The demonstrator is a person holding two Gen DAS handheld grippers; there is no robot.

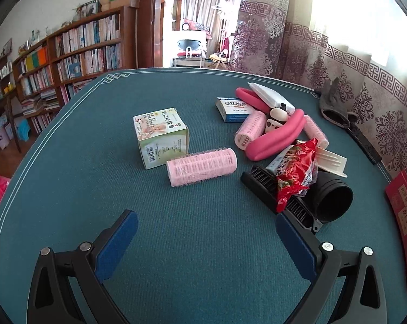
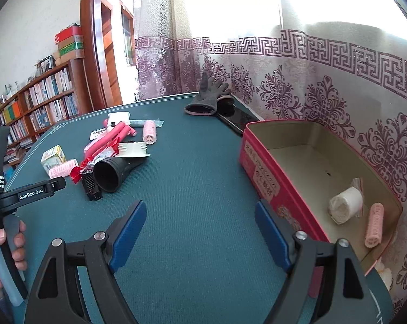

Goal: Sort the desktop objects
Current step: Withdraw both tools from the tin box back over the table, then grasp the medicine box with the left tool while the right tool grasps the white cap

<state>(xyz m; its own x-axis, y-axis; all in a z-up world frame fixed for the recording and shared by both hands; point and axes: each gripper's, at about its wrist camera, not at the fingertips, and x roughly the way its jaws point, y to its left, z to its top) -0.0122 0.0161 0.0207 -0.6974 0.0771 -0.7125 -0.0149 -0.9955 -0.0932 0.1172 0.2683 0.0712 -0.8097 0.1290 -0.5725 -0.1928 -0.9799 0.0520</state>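
Observation:
My left gripper (image 1: 206, 226) is open over bare green cloth, nothing between its blue pads. Just ahead lies a pink hair roller (image 1: 202, 166) beside a small green-white box (image 1: 160, 136). To the right sits a heap: pink foam rollers (image 1: 273, 140), a red snack packet (image 1: 298, 171), a black nozzle (image 1: 334, 197) and a black comb attachment (image 1: 262, 183). My right gripper (image 2: 198, 218) is open and holds nothing, left of the red tin (image 2: 260, 170). Inside the tin lie a white roll (image 2: 346, 206) and a pink roller (image 2: 374, 225). The heap (image 2: 108, 162) lies far left in the right wrist view.
A grey glove (image 2: 207, 100) and a dark phone (image 2: 234, 120) lie by the patterned curtain at the table's far edge. A blue medicine box (image 1: 231, 109) sits behind the heap. A hand holding the left gripper's handle (image 2: 3, 232) shows at the left. Bookshelves stand beyond the table.

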